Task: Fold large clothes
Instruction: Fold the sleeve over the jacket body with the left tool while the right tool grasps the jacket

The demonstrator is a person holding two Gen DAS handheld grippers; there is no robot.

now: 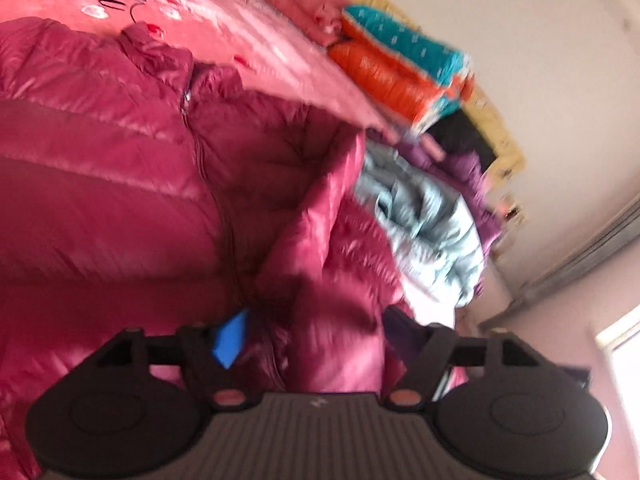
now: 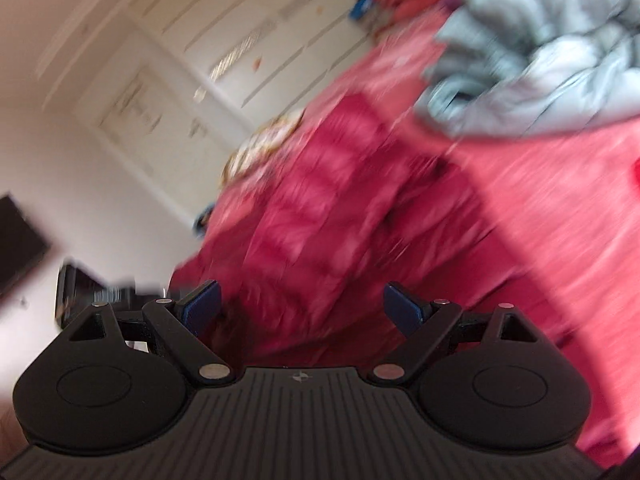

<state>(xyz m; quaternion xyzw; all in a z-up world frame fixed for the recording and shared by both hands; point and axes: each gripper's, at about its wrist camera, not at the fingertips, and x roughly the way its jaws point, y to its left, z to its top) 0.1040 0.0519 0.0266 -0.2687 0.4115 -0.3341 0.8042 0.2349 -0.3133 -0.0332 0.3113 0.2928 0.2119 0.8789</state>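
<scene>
Both the left gripper (image 1: 312,330) and the right gripper (image 2: 302,306) stand with jaws wide apart and nothing between the pads, above a crimson puffer jacket (image 1: 120,184) spread zipped on the pink bedspread (image 1: 256,40), beside a crumpled grey jacket (image 1: 428,220).

The magenta puffer jacket (image 1: 120,168) is glossy, quilted cloth. The pink bedspread (image 1: 248,32) under it looks soft and matt. The grey jacket (image 1: 424,216) near the bed's edge has a satiny sheen.
</scene>
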